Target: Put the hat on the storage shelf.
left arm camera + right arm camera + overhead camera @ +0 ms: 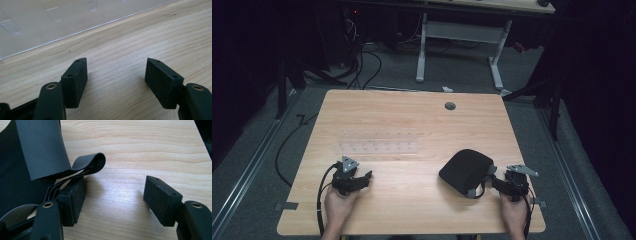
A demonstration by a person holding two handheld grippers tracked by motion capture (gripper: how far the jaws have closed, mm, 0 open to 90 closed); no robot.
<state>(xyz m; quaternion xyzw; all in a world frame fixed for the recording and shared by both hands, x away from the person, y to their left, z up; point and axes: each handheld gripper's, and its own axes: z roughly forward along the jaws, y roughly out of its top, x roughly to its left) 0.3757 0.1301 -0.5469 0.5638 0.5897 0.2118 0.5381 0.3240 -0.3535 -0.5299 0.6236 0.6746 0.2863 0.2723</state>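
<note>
Now | soft black pouch [464,170], curled strap [90,165] | woodgrain table [412,120]

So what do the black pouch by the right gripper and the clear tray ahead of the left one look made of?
Black pouch: soft matte fabric, likely; its strap curls with layered edges. Clear tray: transparent, glossy plastic, seemingly; wood grain shows through.

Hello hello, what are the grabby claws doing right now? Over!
Left gripper open over bare wood, beside clear plastic tray. Right gripper open, empty, at black fabric pouch, its grey strap looping over one jaw. Nothing in the way.
</note>
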